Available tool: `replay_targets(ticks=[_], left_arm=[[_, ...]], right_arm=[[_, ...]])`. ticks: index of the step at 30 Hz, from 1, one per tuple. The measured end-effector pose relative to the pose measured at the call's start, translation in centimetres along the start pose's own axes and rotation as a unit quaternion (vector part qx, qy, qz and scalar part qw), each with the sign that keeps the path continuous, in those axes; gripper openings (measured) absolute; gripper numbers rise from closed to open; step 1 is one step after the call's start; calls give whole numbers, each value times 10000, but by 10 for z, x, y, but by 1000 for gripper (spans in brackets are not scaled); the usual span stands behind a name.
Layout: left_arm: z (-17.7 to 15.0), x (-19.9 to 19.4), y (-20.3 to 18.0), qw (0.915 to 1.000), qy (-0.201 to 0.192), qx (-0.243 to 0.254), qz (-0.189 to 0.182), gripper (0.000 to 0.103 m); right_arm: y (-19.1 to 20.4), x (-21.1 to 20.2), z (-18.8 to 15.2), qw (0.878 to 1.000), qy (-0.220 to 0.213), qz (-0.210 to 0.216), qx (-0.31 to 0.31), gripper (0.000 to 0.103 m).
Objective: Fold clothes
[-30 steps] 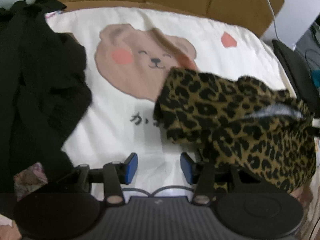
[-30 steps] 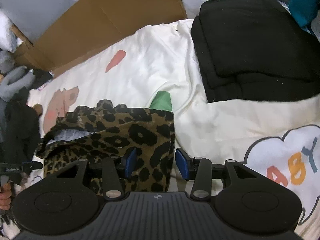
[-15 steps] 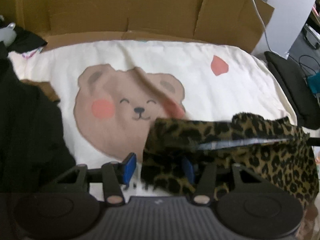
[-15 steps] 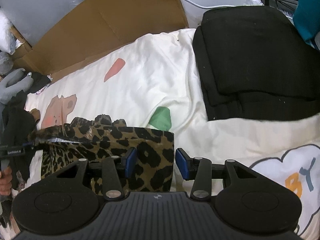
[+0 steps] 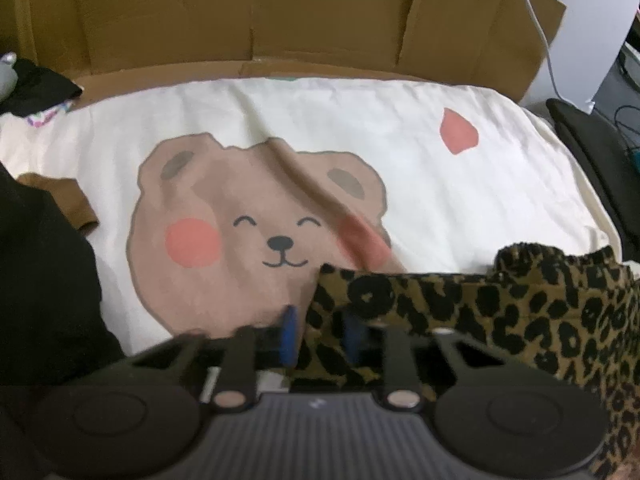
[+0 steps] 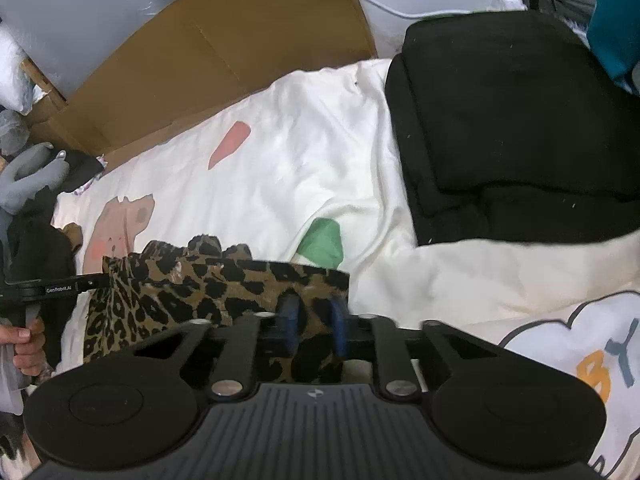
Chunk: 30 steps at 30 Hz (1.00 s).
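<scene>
A leopard-print garment [image 5: 500, 312] lies bunched on the cream bear-print sheet [image 5: 400, 120]. In the left wrist view its left edge sits between the blue pads of my left gripper [image 5: 320, 334], which has shut on the fabric; the image is motion-blurred. In the right wrist view the same garment [image 6: 192, 284] stretches as a band from left to centre. My right gripper [image 6: 313, 320] is shut on its right end, near the corner. A hand [image 6: 24, 344] holds the left tool at the garment's far left end.
A black clothes pile [image 5: 40, 280] fills the left side. Folded black garments [image 6: 500, 120] are stacked at the right of the bed. Cardboard walls [image 5: 320, 12] line the far edge. A grey plush toy [image 6: 28, 176] lies at the far left.
Both grippers went from open to shut on the leopard garment's opposite ends. The left one moved right and forward to the garment's edge, and the garment is now pulled into a band.
</scene>
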<state>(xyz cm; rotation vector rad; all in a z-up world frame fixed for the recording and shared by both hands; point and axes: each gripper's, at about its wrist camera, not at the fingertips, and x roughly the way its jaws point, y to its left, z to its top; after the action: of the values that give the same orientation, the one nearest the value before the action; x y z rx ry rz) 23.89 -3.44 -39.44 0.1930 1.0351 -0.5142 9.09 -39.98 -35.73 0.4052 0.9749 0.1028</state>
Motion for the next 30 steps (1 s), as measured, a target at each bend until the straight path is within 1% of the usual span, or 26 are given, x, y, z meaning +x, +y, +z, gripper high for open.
replay_targets(ticks=[3,6,9,11,14,16,17,19,20,21,22,26,28,30], left_arm=[[0,-6,-3,9998,-159,107,83,4],[0,-12,0,9995,-267,-31,164,2],[0,-18,5,9990,-349,-180,229,2],[-1,-18,4,9989,-343,-145,292,1],[0,-5,0,9992,-164,24,360,2],[0,1,-1,9993,-73,-5,373,4],[0,2,-1,9991,-69,-18,408,5],[0,4,-4,9988,-69,41,477,8],[0,5,-5,9987,-59,85,507,9],[0,6,-7,9984,-54,140,540,11],[-1,6,-8,9982,-52,186,561,11],[0,4,-5,9989,-69,110,453,12],[1,1,-3,9992,-121,66,363,15],[2,-4,-2,9995,-207,46,248,32]], right_arm=[[3,-4,1,9999,-92,4,-88,2],[8,-9,2,9995,-250,-30,-209,1],[9,-12,5,9993,-346,-55,-154,1],[10,-8,6,9993,-313,-125,-180,1],[9,6,3,9995,-192,-198,-183,2],[7,16,1,9997,-63,-204,-116,4],[7,19,0,9997,-27,-224,-117,5],[8,23,-2,9995,27,-275,-143,14],[9,25,-3,9994,62,-283,-168,27],[10,26,-4,9993,85,-300,-187,43],[10,28,-5,9993,98,-309,-210,46],[12,37,-8,9988,247,-295,-295,46],[13,41,-9,9985,279,-308,-350,46],[13,42,-10,9983,287,-319,-388,46]])
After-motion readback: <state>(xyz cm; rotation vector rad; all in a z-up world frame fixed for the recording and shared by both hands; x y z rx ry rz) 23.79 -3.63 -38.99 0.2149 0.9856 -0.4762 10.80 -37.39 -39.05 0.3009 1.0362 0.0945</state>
